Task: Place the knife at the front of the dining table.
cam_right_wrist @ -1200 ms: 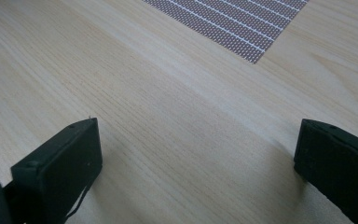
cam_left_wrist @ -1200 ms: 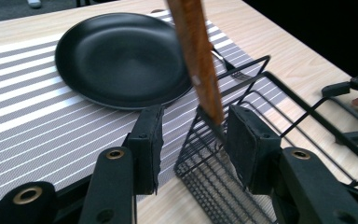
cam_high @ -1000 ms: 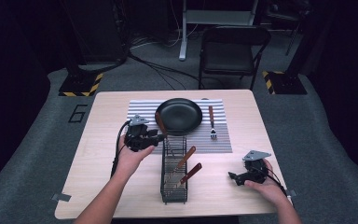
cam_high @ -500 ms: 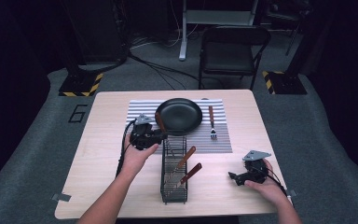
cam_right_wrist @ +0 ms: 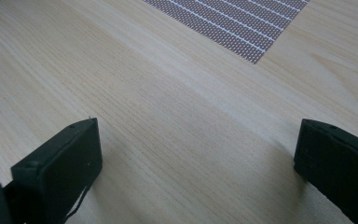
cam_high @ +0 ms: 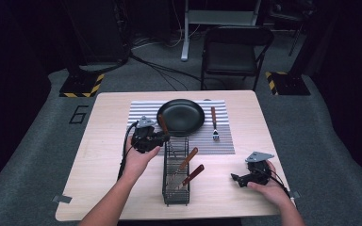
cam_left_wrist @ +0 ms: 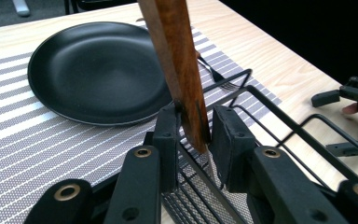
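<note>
A wooden-handled utensil point(cam_left_wrist: 177, 60) stands at the far end of the black wire basket point(cam_high: 175, 188), its handle point(cam_high: 161, 123) sticking up. My left gripper point(cam_left_wrist: 196, 135) has just been closing with that handle between its pads, and they now press on it just above the basket rim point(cam_left_wrist: 261, 100); from above, the left gripper point(cam_high: 166, 138) sits at the basket's far left corner. Two more wooden-handled utensils point(cam_high: 188, 157) lie slanted in the basket. My right gripper point(cam_high: 235, 179) rests on the table at the right, open point(cam_right_wrist: 196, 163) over bare wood.
A black plate point(cam_high: 180, 117) sits on the striped placemat point(cam_high: 141, 113) just beyond the basket. A wooden-handled fork point(cam_high: 214, 123) lies on the mat to its right. A chair point(cam_high: 235, 52) stands behind the table's far edge.
The left gripper's jaws have narrowed around the upright wooden handle. Both hands have kept their places.
</note>
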